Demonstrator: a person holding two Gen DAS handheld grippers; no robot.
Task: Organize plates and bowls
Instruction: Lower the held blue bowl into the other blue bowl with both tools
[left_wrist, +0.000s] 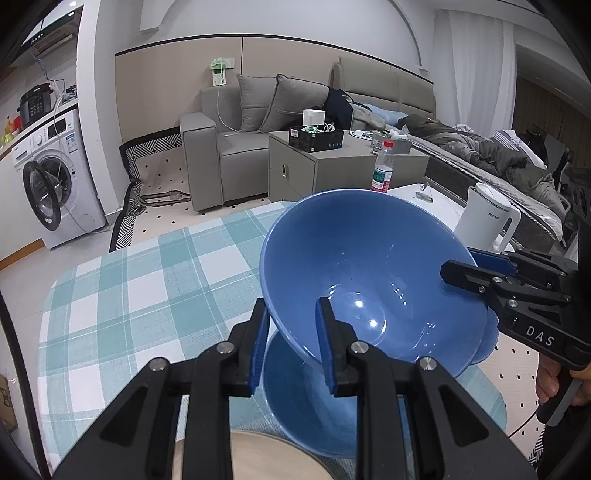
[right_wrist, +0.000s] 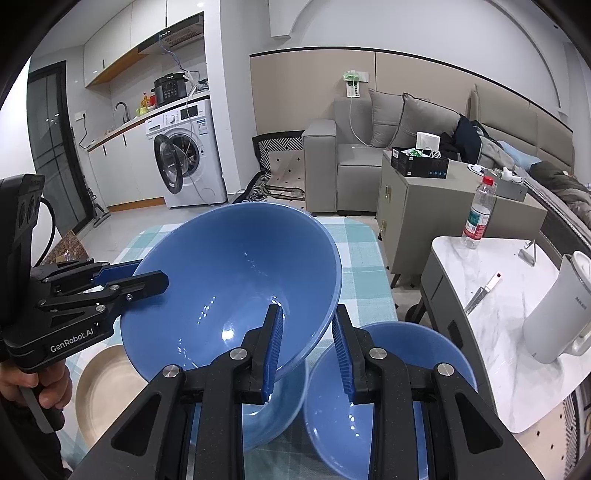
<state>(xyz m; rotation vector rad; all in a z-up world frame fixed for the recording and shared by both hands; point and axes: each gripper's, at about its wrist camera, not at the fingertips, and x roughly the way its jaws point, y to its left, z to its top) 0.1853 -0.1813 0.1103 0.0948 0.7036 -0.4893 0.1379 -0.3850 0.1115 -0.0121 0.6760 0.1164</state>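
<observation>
- Left wrist view: left gripper (left_wrist: 291, 321) is clamped on the near rim of the large blue bowl (left_wrist: 369, 266), one pad outside the wall, one inside.
- Right gripper (left_wrist: 461, 267) comes in from the right of that view and pinches the opposite rim. Right wrist view confirms it: right gripper (right_wrist: 308, 339) straddles the bowl wall, pads pressed on it.
- So both grippers are grasping the same bowl, on opposite sides of the rim. Neither arm is nearer; the load is shared.
- Held bowl is off the table, tilted, its opening turned toward the cameras and its foot pointing down and away.
- Key relation: directly beneath the held bowl a second blue bowl (left_wrist: 295, 398) sits upright on the checked tablecloth (left_wrist: 147, 277). The held bowl's foot hangs above its opening, apart from it as far as I can tell.
- A third blue bowl (right_wrist: 388, 369) stands just beside that one in the right wrist view, and a beige plate (right_wrist: 107, 384) lies on the other side, near the left hand (right_wrist: 48, 384).
- Judgement: the step in hand is nesting; the bowl needs levelling before it is lowered.
- Bowl appearance: glossy blue glaze, wide flared cone shape, small flat base, empty, highlights on the inside. Smooth surface, likely slippery at the rim.
</observation>
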